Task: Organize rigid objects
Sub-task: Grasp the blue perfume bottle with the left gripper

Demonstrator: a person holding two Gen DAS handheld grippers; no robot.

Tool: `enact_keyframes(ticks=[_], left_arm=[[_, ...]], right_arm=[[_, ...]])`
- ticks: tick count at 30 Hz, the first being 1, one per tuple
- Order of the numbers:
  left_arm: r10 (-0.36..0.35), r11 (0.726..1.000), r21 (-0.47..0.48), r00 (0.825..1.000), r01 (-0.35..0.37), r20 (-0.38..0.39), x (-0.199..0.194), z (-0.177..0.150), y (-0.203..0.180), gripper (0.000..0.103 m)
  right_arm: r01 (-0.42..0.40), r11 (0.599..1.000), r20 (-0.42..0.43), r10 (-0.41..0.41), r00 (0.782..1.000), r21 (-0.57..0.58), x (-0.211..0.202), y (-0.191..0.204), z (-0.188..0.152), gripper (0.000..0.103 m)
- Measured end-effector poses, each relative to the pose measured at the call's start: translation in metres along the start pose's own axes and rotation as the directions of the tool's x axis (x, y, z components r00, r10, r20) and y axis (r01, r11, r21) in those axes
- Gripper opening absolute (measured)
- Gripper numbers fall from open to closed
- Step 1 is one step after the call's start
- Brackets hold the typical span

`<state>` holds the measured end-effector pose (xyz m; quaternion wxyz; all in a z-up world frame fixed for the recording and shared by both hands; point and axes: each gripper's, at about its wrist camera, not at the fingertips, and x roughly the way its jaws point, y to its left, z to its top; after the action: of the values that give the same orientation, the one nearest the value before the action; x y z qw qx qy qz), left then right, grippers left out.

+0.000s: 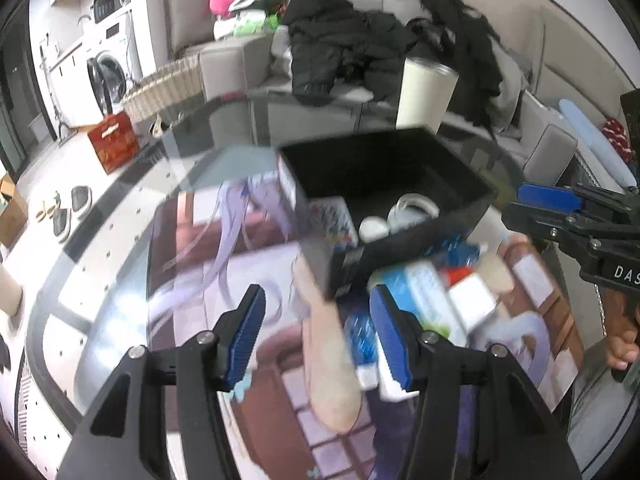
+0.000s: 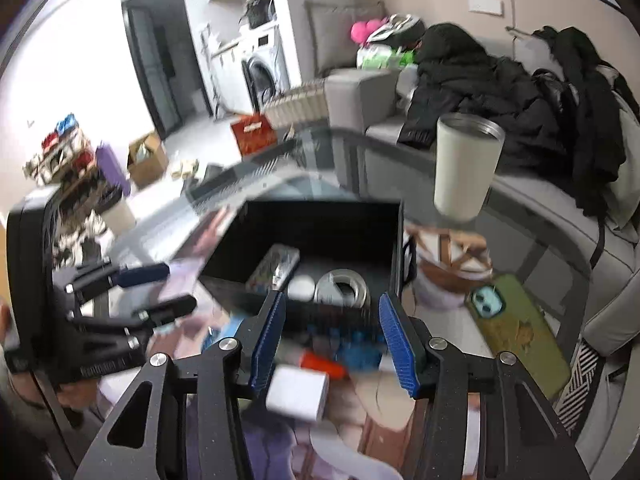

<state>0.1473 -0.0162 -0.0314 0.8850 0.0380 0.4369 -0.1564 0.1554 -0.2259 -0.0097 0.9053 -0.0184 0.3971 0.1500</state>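
Note:
A black open box (image 1: pixel 460 184) (image 2: pixel 392 240) sits on a printed mat on the glass table. Inside lie a tape roll (image 1: pixel 414 206) (image 2: pixel 342 286), a small white case (image 1: pixel 374 228) (image 2: pixel 300 286) and a patterned tin (image 1: pixel 334 218) (image 2: pixel 274 266). In front of the box lie a white block (image 1: pixel 472 304) (image 2: pixel 298 394), a red item (image 2: pixel 322 362), blue packets (image 1: pixel 362 332) (image 2: pixel 360 350) and a teal-white box (image 1: pixel 420 288). My left gripper (image 1: pixel 316 336) is open and empty above the mat. My right gripper (image 2: pixel 332 342) is open and empty over the loose items.
A white tumbler (image 1: pixel 426 96) (image 2: pixel 464 166) stands behind the box. A phone in a green case (image 2: pixel 516 320) lies at the right. The right gripper shows in the left wrist view (image 1: pixel 560 200), the left gripper in the right wrist view (image 2: pixel 140 292). A sofa with dark coats (image 1: pixel 352 44) stands behind.

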Motion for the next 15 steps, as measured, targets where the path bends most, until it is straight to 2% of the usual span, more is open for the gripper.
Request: enact_keyframes(ticks=[3, 6, 12, 15], left_arm=[[-0.001, 1.0, 0.025, 0.999, 0.002, -0.039, 0.004, -0.02, -0.003, 0.054], [-0.002, 0.999, 0.052, 0.998, 0.005, -0.067, 0.006, -0.033, -0.01, 0.054], [-0.035, 0.998, 0.05, 0.993, 0.041, -0.109, 0.012, -0.039, -0.017, 0.054], [-0.045, 0.998, 0.042, 0.993, 0.05, -0.113, 0.013, -0.039, -0.016, 0.054]], right_arm=[[-0.01, 1.0, -0.056, 0.009, 0.998, -0.023, 0.012, 0.002, -0.015, 0.051], [0.019, 0.998, -0.079, -0.025, 0.997, -0.067, 0.026, 0.004, -0.023, 0.051], [0.059, 0.988, -0.143, -0.079, 0.987, -0.142, 0.057, 0.006, -0.029, 0.051], [0.086, 0.98, -0.148, -0.113, 0.982, -0.178, 0.061, 0.007, -0.034, 0.051]])
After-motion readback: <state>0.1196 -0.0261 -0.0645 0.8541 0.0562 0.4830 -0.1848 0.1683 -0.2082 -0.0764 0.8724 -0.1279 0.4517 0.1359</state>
